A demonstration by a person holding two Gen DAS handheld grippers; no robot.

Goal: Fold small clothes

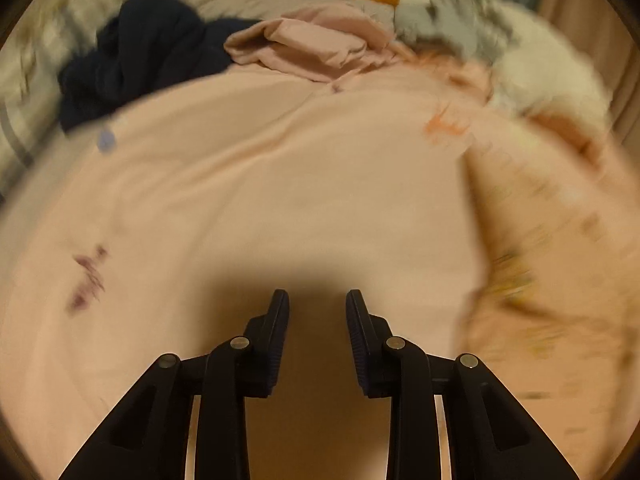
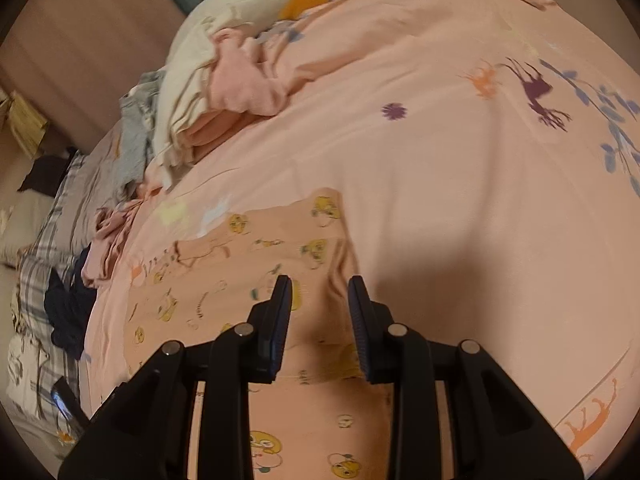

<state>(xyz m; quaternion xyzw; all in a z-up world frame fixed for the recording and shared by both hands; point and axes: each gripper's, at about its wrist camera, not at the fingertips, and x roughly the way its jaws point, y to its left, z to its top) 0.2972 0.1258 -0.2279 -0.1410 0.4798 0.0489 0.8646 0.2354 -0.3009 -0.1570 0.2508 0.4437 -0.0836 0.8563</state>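
Hovering over bed (image 2: 460, 200) — both my grippers parted, holding nothing | left gripper (image 1: 318, 300), right gripper (image 2: 319, 286) | printed garment (image 2: 248, 264) flat beneath right | soft, light, floppy — I'd pinch a hem corner, likely slips if bunched

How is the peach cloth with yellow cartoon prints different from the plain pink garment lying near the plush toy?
The printed cloth lies mostly flat, right below the right gripper; the plain pink garment is bunched up far from it, against the plush toy. The printed cloth carries yellow cartoon figures; the pink garment shows no print. Both rest on the pink bedcover, and neither is gripped.
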